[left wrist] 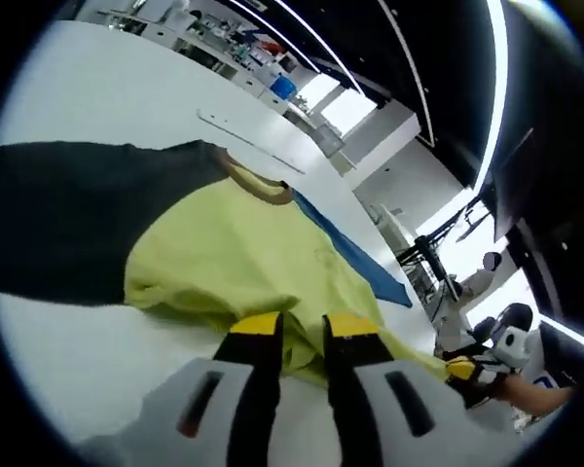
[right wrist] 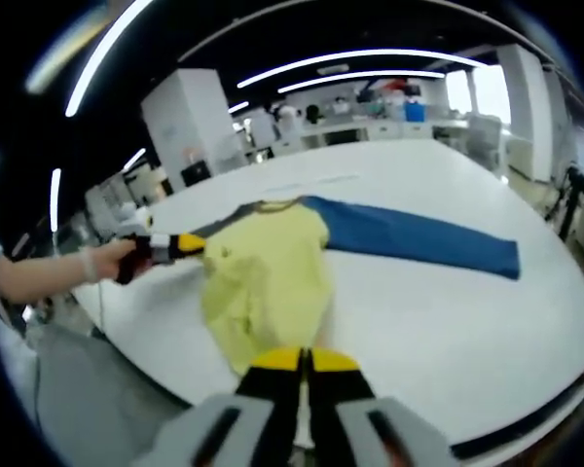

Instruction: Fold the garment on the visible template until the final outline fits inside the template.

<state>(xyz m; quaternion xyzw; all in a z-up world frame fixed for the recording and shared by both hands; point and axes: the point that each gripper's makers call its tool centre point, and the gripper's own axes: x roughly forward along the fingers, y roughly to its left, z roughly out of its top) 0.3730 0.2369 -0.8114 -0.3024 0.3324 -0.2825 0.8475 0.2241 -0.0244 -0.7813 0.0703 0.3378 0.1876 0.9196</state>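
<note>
A long-sleeved garment lies on the white table. Its body is yellow, one sleeve is blue, the other dark, and the collar is tan. The blue sleeve is stretched out flat. In the left gripper view, my left gripper sits at the yellow body's near edge, with bunched fabric between its yellow-tipped jaws. That gripper also shows from the side, held by a gloved hand. My right gripper is shut on the yellow hem, and it also appears at the garment's far corner.
A thin pale strip lies on the table beyond the collar. The table's curved front edge drops to grey floor. Benches with equipment line the back. White machines stand off the table's end.
</note>
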